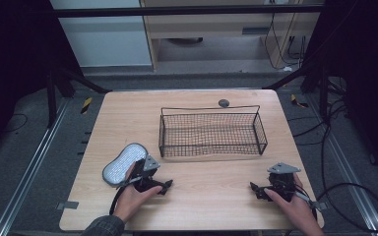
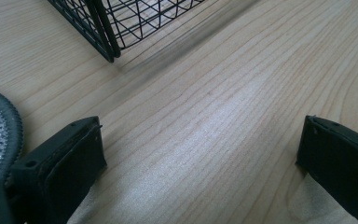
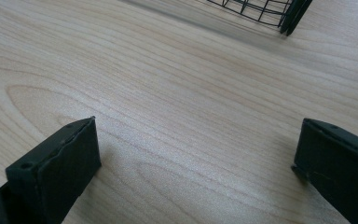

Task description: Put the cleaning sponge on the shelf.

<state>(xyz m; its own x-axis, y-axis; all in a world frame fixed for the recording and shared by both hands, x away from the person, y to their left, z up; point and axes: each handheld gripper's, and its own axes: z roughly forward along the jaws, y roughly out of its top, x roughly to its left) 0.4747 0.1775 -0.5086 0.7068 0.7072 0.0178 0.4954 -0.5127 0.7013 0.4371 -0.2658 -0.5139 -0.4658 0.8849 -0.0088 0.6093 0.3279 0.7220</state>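
Observation:
A black wire basket (image 1: pixel 211 132) stands at the middle of the wooden table (image 1: pixel 192 191); its near corner shows in the left gripper view (image 2: pixel 107 32) and in the right gripper view (image 3: pixel 279 11). A grey oval pad with a silvery studded face (image 1: pixel 124 163) lies at the front left, and its dark rim (image 2: pixel 2 126) sits just left of my left jaw. My left gripper (image 1: pixel 166 186) rests on the table beside that pad, open, with bare wood between the jaws (image 2: pixel 200 154). My right gripper (image 1: pixel 254 189) rests at the front right, open (image 3: pixel 196 154), nothing between its jaws.
A small dark round disc (image 1: pixel 223 103) lies on the table behind the basket. Cables trail over the floor at the right (image 1: pixel 344 191). Dark frame legs stand at both far corners, and a wooden cabinet stands beyond the table.

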